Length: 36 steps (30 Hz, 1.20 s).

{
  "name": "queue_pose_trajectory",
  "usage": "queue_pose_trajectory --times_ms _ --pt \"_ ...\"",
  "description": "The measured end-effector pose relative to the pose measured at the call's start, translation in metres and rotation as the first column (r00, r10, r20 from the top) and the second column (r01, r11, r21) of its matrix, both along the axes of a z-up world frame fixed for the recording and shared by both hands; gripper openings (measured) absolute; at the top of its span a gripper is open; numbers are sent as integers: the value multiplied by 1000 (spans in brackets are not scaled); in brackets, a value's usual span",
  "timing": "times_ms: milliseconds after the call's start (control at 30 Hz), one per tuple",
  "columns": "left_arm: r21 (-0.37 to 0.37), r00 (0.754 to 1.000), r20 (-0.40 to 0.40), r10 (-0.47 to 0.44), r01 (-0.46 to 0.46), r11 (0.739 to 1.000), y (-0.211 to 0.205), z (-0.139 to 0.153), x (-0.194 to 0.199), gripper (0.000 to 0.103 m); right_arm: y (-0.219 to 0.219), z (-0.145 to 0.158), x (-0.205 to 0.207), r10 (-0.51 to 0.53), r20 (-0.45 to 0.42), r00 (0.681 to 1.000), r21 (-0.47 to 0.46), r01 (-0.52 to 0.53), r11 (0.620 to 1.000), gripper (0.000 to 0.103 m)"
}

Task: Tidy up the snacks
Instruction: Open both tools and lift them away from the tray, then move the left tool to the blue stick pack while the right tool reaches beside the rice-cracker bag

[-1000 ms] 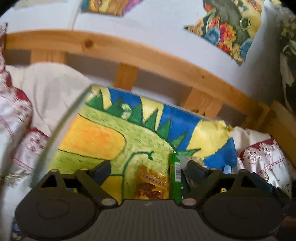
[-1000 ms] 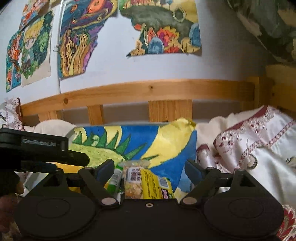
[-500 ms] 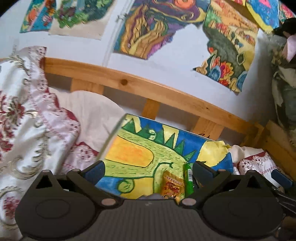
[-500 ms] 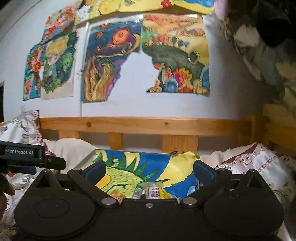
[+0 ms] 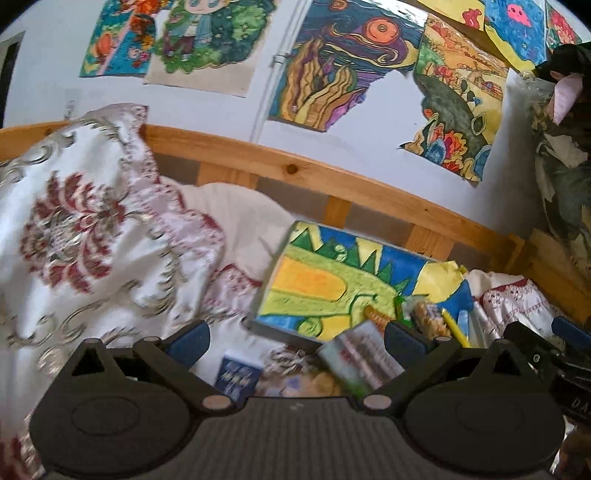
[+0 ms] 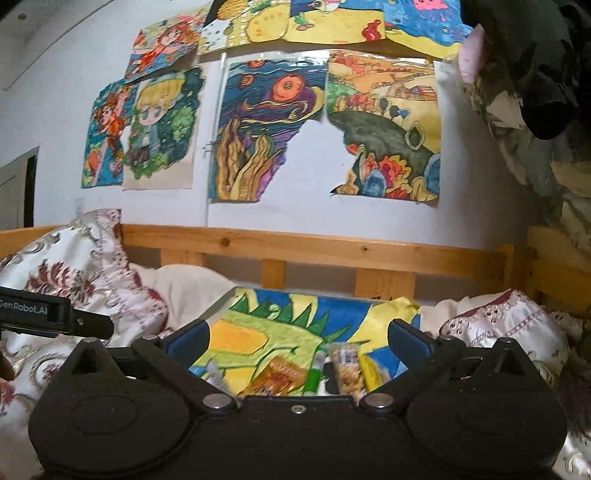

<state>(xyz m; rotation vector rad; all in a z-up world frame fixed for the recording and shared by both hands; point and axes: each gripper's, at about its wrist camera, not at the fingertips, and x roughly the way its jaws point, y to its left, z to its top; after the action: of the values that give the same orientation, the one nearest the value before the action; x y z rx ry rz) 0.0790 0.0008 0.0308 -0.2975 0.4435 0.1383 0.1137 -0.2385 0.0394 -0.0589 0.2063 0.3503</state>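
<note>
bed [image 6: 314,247] | painted board [image 6: 258,325], pillow [image 5: 85,229], snack packets [image 6: 343,365]

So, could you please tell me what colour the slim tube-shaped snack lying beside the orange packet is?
Green; the slim tube-shaped snack shows best in the right wrist view.

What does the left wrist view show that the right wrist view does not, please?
Only the left wrist view shows a dark blue packet and a white-and-red packet near its open tongs, off the painted board's near edge. Only the right wrist view shows the topmost row of wall drawings and a doorway at far left. Both show the painted board, the orange snack packet, the green tube and the wooden bed rail.
</note>
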Motion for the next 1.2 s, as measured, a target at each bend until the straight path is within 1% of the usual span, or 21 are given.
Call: queue_pose_trajectory --times_ms 200,367,433,533,667,800,1200 --pt "22 1000 -23 11 -10 1000 8 -6 -30 102 7 -5 -28 8 -30 1000 -9 -8 1000 102" --pt "27 999 -45 2 -1 1000 11 -11 -43 102 11 -8 -49 18 -75 997 2 -18 1000 102" --pt "42 997 -73 -2 5 999 11 -15 -45 102 14 -10 -55 25 -99 995 0 -25 1000 102" --pt "73 989 -147 1 10 997 9 -24 -44 102 18 -15 -62 53 -151 987 3 -53 999 102" --pt "89 978 -209 -17 36 995 8 -36 -47 102 30 -21 -68 118 -214 970 -21 -125 992 102" --pt "111 969 -246 -24 53 992 6 -43 -50 102 40 -27 -71 152 -244 958 -49 -169 984 102" --pt "101 954 -301 -2 34 994 10 -51 -45 102 47 -38 -60 176 -340 924 -38 -201 979 102"
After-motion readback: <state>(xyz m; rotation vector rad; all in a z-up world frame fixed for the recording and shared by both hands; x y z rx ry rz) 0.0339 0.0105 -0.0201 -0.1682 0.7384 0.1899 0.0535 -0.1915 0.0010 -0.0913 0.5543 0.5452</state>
